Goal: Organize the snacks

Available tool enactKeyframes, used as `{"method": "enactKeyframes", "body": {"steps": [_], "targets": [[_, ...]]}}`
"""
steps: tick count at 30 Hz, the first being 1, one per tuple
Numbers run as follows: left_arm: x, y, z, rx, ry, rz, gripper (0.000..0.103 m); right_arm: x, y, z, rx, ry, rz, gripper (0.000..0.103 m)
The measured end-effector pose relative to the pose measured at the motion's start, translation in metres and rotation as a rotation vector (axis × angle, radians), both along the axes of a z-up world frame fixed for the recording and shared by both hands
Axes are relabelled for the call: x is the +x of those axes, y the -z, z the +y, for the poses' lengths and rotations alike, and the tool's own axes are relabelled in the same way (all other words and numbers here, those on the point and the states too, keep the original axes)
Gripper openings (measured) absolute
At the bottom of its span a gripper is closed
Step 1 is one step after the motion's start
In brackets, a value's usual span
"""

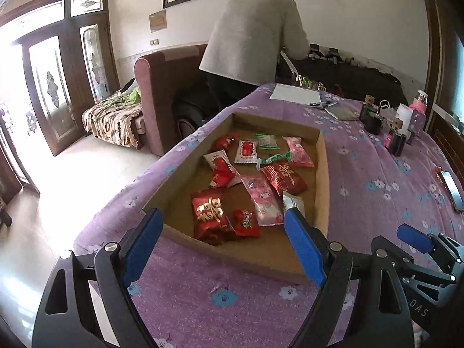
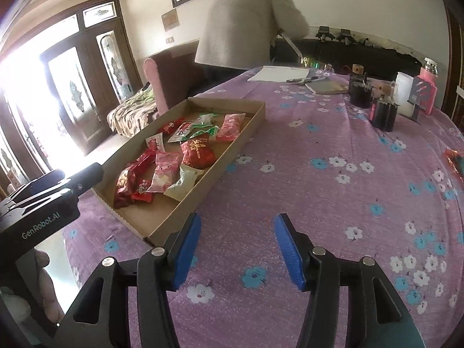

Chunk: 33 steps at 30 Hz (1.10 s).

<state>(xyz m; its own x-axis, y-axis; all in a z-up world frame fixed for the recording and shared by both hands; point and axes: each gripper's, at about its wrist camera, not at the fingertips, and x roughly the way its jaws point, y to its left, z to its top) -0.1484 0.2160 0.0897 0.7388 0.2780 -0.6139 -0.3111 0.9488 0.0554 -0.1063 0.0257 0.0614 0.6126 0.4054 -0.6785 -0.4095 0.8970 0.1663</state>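
Note:
A shallow cardboard tray [image 1: 321, 174] lies on the purple flowered tablecloth [image 1: 377, 174]. It holds several wrapped snacks: red packets [image 1: 210, 213], pink packets [image 1: 262, 198], green-and-white ones [image 1: 268, 142]. The tray [image 2: 249, 133] and its snacks [image 2: 197, 150] also show in the right wrist view. My left gripper [image 1: 223, 223] is open and empty, hovering over the tray's near end. My right gripper [image 2: 236, 230] is open and empty over bare cloth, right of the tray. The right gripper also shows in the left wrist view [image 1: 417, 237].
A person in a grey top [image 1: 255, 29] bends over at the table's far side. Papers [image 1: 295, 94], pens, dark jars [image 2: 382, 113], a white cup [image 2: 404, 92] and a pink bottle [image 2: 426, 87] stand at the far right. A phone [image 1: 451, 190] lies at the right edge. The table edge drops at left.

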Motion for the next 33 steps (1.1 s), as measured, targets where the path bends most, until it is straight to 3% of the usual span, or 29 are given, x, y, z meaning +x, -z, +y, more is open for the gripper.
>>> {"method": "enactKeyframes", "body": {"steps": [17, 33], "targets": [[0.0, 0.011, 0.003, -0.022, 0.005, 0.039, 0.087, -0.013, 0.006, 0.023, -0.064, -0.041, -0.029, 0.061], [-0.003, 0.013, 0.003, -0.021, -0.003, 0.036, 0.087, -0.018, 0.009, 0.023, -0.049, -0.024, -0.026, 0.064]]}}
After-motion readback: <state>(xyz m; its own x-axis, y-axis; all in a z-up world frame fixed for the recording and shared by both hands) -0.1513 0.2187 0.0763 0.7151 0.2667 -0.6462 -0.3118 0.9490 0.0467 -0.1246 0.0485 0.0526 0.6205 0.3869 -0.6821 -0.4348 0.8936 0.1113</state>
